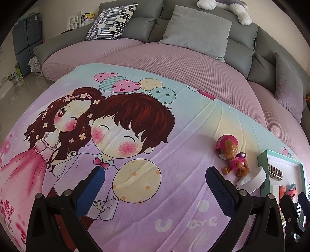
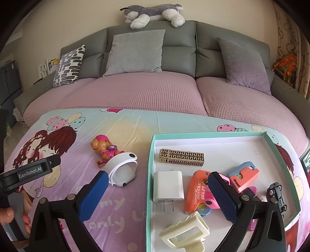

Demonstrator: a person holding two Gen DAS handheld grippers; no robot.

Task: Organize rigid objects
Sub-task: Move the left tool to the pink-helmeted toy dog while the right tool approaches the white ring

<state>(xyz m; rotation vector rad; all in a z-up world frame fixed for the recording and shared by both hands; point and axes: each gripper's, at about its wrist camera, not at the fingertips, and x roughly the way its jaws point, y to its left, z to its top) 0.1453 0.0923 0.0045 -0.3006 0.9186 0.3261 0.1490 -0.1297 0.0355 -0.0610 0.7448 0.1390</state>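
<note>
A pink-helmeted toy dog [image 2: 105, 150] lies on the cartoon blanket [image 2: 116, 203], touching a white round gadget [image 2: 122, 171]. Both lie left of a teal-rimmed box lid [image 2: 150, 174]. The lid holds a gold patterned lighter [image 2: 181, 157], a white charger [image 2: 168, 186], an orange toy knife [image 2: 197, 192], a cream hair clip [image 2: 186, 231], a black toy car [image 2: 277, 194] and more. My right gripper [image 2: 159, 191] is open and empty over the lid's left edge. My left gripper [image 1: 155, 184] is open and empty over the blanket, with the toy dog [image 1: 232, 155] to its right.
A grey sofa [image 2: 174, 54] with pink seat covers, several cushions and a plush husky [image 2: 153, 14] stands behind the blanket. The left gripper's body [image 2: 29, 171] shows at the left of the right wrist view. Floor and a cabinet [image 1: 25, 44] lie far left.
</note>
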